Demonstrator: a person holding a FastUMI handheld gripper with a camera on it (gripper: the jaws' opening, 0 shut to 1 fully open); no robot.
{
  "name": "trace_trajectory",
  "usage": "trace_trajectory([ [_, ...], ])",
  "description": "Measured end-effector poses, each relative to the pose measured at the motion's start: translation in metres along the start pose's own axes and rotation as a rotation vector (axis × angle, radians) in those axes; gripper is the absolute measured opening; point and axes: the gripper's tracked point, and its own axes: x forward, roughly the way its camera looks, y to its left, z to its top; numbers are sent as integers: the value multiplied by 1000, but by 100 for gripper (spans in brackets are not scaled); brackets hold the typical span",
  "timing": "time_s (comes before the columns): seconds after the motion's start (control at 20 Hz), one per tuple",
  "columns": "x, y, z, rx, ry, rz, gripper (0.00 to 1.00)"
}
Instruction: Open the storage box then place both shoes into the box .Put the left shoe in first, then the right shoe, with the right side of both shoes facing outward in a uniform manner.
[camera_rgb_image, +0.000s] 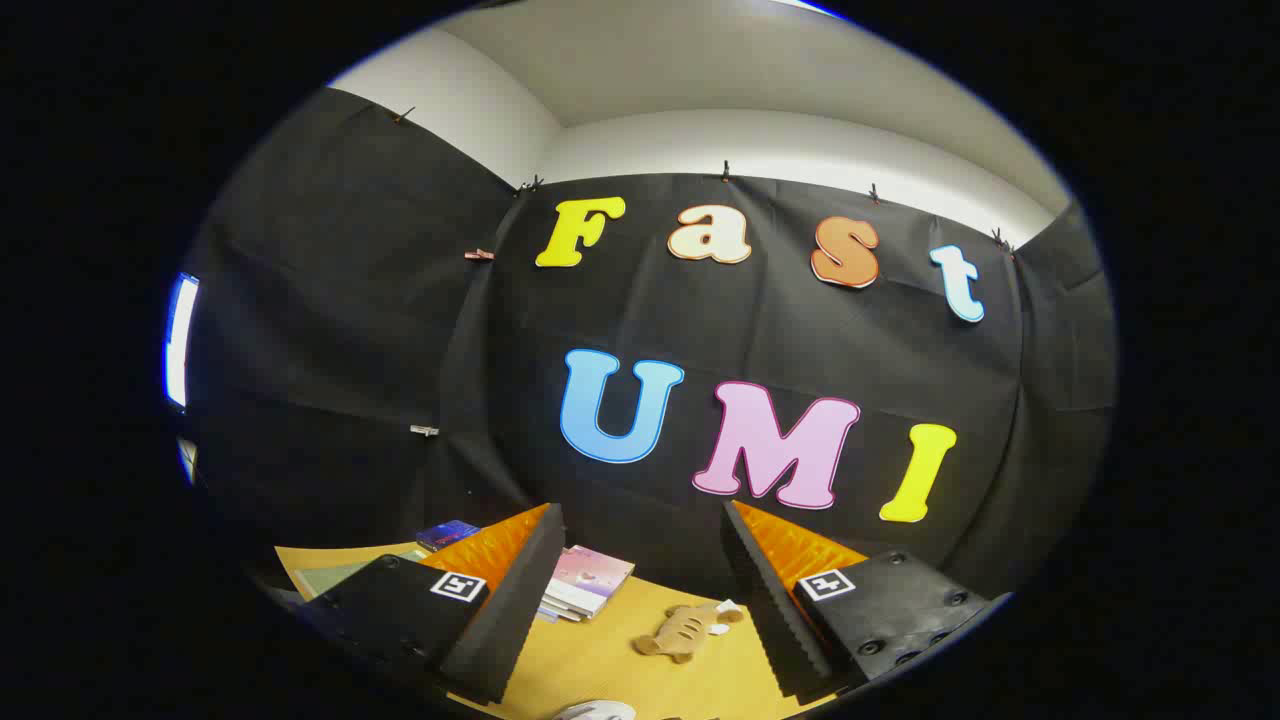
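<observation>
1. Clearly, our hand-held gripper (640, 600) is held high and tilted up toward the booth wall; its fingers stand wide apart and hold nothing.
2. Between the fingers, on the yellow surface (600, 660), we see a tan sandal-like shoe (685, 632) lying flat, well ahead of the fingertips and not touched.
3. Lower, just at the near edge between the fingers, a small white rounded thing (597, 710) peeks in; we cannot tell if it is the second shoe.
4. Beyond the left finger lies a stack of books (585, 590), and one more dark book (447, 535) further left. These are not part of the task.
5. We cannot say where the storage box is, so we cannot judge whether it is open.
6. Our judgement: the task looks near its start. At least one shoe is not yet in the box, so opening it (if needed) and placing the left shoe, then the right, are left to do.
</observation>
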Motion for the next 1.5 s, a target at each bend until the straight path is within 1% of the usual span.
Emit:
trace_trajectory([
  [0.3,1,1,-5,15,13,12,97],
  [0.45,2,6,-7,25,18,32,97],
  [0.9,5,5,-11,33,27,44,97],
  [1.15,6,10,-13,40,32,64,97],
  [1.25,8,12,-19,61,54,80,97],
  [1.35,13,27,-37,131,124,151,97],
  [1.4,14,38,-48,184,169,208,97],
  [1.5,11,66,-80,311,278,350,97],
])
